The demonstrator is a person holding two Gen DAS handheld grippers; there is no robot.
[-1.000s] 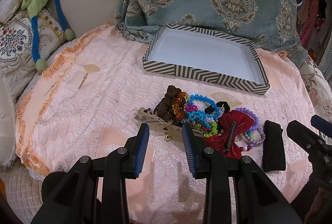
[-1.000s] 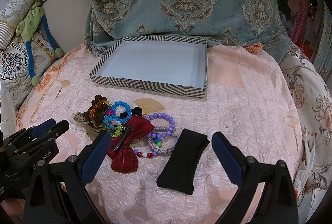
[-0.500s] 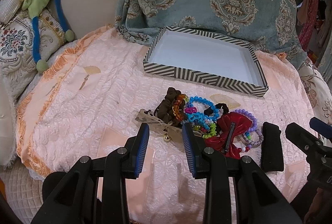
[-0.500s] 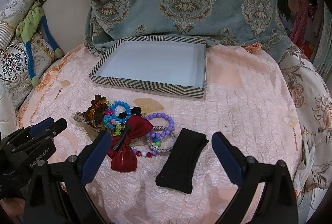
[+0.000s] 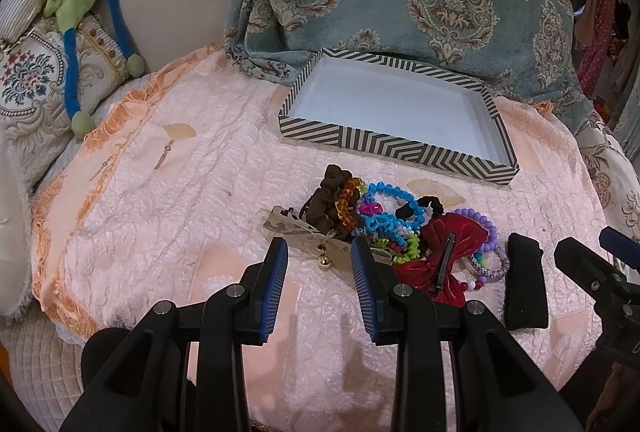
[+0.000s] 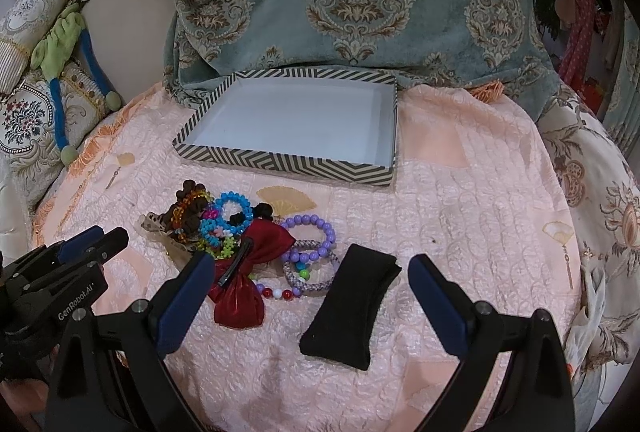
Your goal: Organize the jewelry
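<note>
Left claw (image 5: 320, 264) part open, empty, above beige bow (image 5: 308, 236); right claw (image 6: 308, 272) wide open, empty, above black pad (image 6: 352, 308).

A peach quilted cover (image 6: 460, 216) is spreading over what is probably a cushioned seat. Lying directly on it are a striped tray (image 6: 280, 162), white inside, a tangled heap of bracelets and hair ties (image 6: 240, 232) nearer the camera, and a black pad (image 6: 348, 308) just beside the heap.

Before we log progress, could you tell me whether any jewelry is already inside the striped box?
No, the striped box shows only its bare white floor.
</note>
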